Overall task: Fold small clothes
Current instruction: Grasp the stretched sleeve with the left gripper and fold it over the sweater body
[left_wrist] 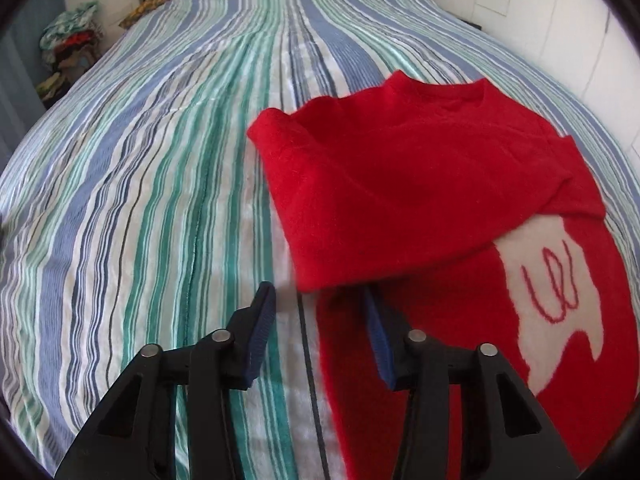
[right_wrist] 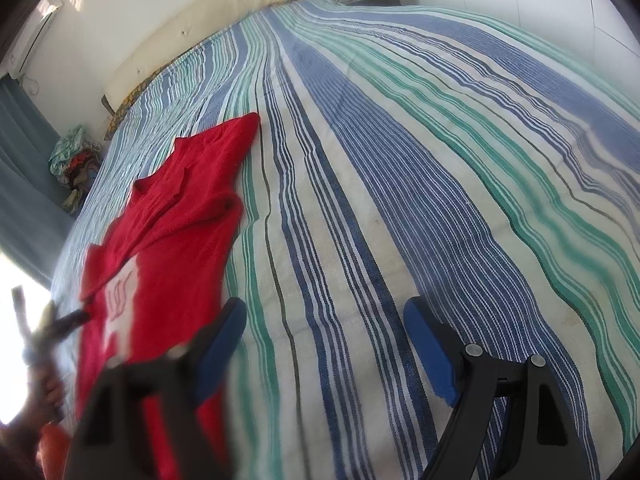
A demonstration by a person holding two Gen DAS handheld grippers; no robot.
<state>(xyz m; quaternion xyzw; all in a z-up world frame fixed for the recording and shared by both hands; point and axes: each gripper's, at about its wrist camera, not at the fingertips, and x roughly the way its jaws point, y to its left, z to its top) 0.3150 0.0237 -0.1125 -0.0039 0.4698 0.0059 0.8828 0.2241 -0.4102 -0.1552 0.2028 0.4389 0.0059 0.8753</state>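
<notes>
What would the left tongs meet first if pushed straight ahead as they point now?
Probably the folded-over edge of the red sweater, just past the open left tongs; depth is hard to judge, so the striped bedspread could come first.

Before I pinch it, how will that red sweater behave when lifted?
Likely floppy: the red sweater already lies folded over itself with soft creases. Probably light, and its fuzzy knit may cling to the striped bedspread rather than slide. Both the left tool and right tool are open.
</notes>
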